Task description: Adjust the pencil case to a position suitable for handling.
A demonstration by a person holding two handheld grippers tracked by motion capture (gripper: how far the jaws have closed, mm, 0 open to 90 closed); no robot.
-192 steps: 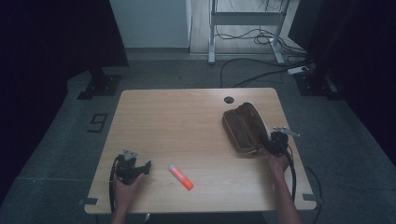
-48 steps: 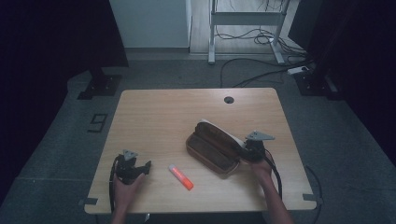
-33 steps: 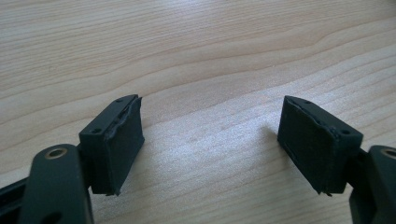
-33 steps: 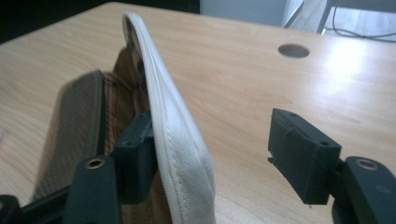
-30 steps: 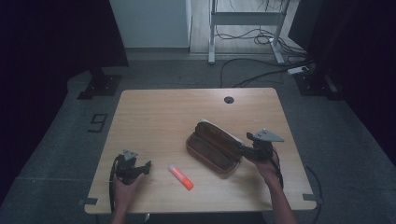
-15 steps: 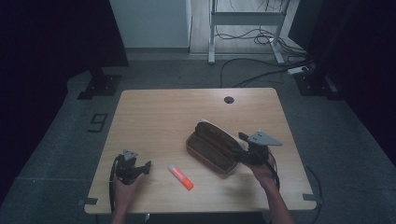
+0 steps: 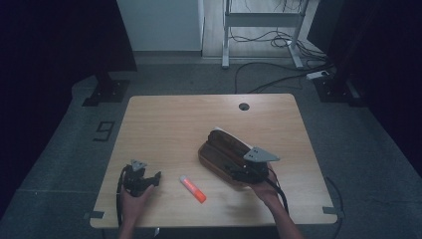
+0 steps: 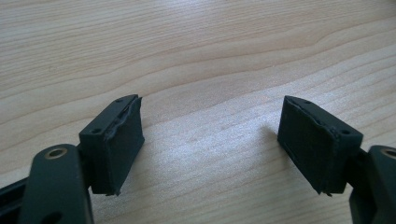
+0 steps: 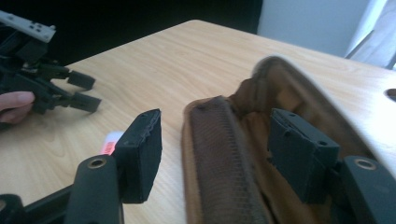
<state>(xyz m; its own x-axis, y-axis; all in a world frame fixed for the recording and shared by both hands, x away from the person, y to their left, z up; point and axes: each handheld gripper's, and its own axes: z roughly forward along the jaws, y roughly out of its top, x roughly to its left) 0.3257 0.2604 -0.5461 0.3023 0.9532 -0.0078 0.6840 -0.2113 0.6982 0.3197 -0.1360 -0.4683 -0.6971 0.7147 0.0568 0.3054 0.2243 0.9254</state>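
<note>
An open brown pencil case [image 7: 223, 148] lies slantwise right of the table's middle; its mesh-lined inside [image 9: 219, 154] faces up. My right gripper [image 7: 233, 172] is open at the case's near end. In the right gripper view one jaw stands outside the case's side wall and the other inside, right gripper [image 9: 215, 126]. An orange-and-white marker [image 7: 193, 189] lies on the wood between the two hands, and its tip [image 9: 110, 142] peeks out behind my left jaw there. My left gripper [image 7: 155, 178] rests open at the front left over bare wood, left gripper [image 8: 210, 112].
The wooden table [image 7: 169, 129] has a round cable hole [image 7: 244, 106] near its far edge. Cables trail from both grippers over the front edge. On the floor beyond stand desk legs, loose cables and a power strip [image 7: 318, 75].
The case has been dragged from the right edge toward the middle. Over the last second my right gripper moved down to the case's near end, open. The left gripper stayed put.
</note>
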